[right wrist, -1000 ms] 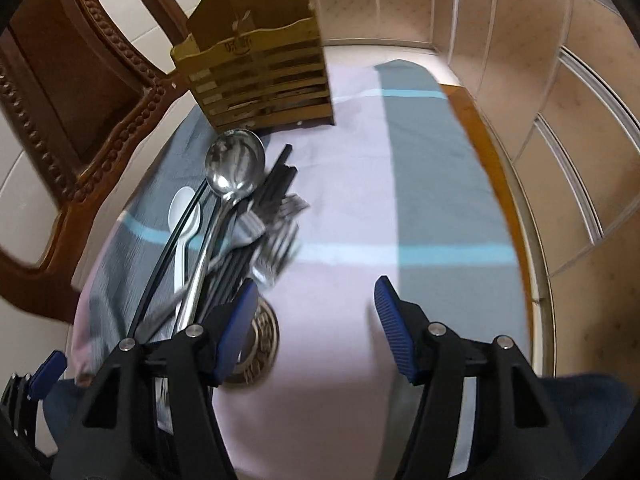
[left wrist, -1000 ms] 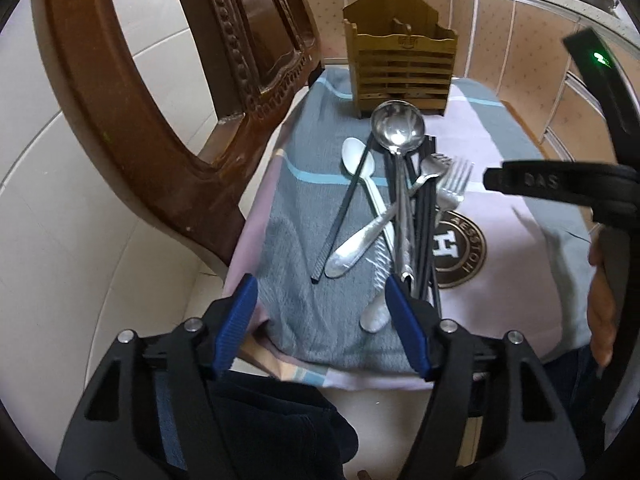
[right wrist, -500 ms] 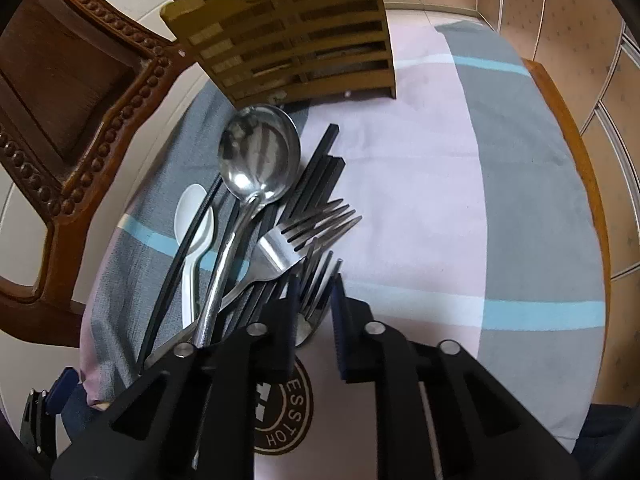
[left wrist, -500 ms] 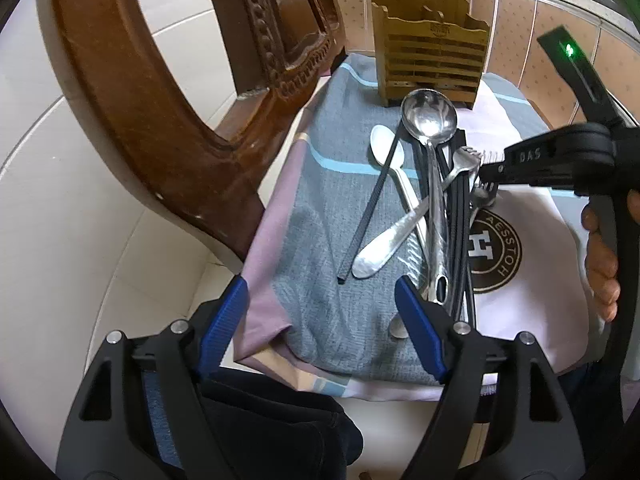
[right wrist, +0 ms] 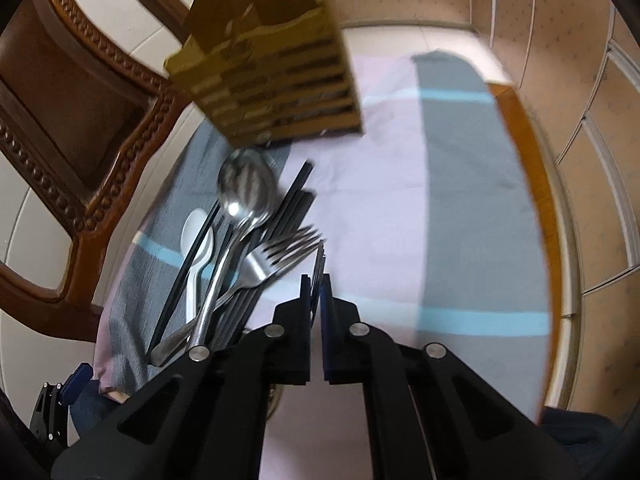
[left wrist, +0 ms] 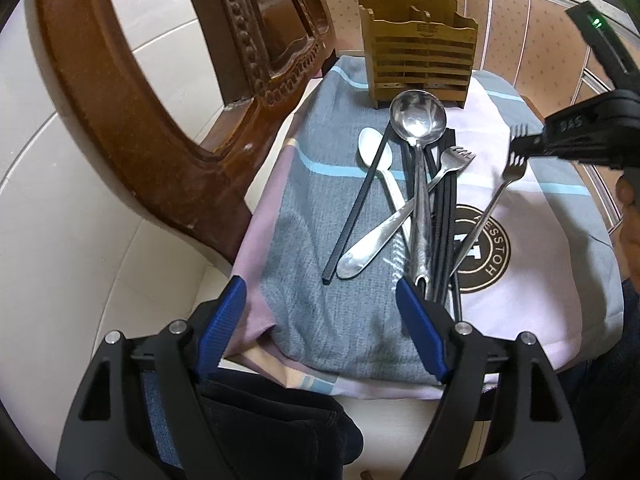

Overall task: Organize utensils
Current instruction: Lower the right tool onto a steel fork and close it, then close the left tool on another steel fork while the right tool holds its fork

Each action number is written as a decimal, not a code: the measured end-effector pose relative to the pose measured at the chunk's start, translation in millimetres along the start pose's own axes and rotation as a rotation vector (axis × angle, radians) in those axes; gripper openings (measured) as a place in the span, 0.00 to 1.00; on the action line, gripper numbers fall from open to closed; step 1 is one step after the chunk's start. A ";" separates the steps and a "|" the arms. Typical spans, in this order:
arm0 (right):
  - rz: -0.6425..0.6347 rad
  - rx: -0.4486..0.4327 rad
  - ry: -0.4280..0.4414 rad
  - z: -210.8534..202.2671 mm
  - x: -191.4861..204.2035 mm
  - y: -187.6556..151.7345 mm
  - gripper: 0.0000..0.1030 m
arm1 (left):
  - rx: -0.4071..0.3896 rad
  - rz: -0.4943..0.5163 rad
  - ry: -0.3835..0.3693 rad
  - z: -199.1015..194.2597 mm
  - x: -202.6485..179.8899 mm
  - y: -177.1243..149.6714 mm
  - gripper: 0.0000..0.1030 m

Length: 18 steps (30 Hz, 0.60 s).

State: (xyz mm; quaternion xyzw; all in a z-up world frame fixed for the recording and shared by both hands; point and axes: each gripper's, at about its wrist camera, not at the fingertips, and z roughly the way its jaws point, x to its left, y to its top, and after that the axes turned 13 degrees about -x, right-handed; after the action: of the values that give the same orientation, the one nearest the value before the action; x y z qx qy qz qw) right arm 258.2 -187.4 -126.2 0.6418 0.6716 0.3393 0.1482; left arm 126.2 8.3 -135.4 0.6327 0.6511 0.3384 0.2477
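Task barely started. Nearest, the left tool (left wrist: 320,320) hangs over the near edge of the cloth (left wrist: 304,216), jaws wide apart with nothing between them, tilted downward, idle. Just past it the pile remains on the cloth: black chopsticks (left wrist: 442,216), one stray chopstick (left wrist: 356,208) to the left, a big ladle (left wrist: 418,120), a small spoon (left wrist: 374,152) and one fork (left wrist: 404,216) lying across them. To the right, the right tool (right wrist: 316,292) has just closed and now pinches the head of a second fork (left wrist: 496,196); its handle slants down onto the pile, so it looks only partly lifted. A hand (left wrist: 628,216) shows at the right edge behind that tool, which points steeply down. Farthest, the wooden holder (left wrist: 420,68) stands upright at the back of the cloth; nothing shows above its rim, though its inside is hidden. Left to do, by my read: carry this fork to the holder, then all remaining pieces. The right view is blurred.
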 end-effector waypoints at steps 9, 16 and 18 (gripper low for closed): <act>0.016 -0.052 -0.010 -10.7 -29.1 16.6 0.04 | -0.026 -0.005 -0.052 12.5 -6.6 38.2 0.70; 0.090 -0.027 0.050 2.9 -57.3 6.4 0.04 | 0.001 0.132 -0.215 50.2 -58.3 80.5 0.65; 0.104 -0.018 0.067 6.2 -62.0 4.2 0.04 | 0.044 0.210 -0.259 66.1 -78.8 87.8 0.63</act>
State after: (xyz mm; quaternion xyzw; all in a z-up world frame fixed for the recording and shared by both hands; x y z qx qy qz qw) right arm 273.6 -245.6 -142.6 0.6626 0.6389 0.3739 0.1138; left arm 239.6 -64.0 -120.3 0.7407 0.5515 0.2637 0.2788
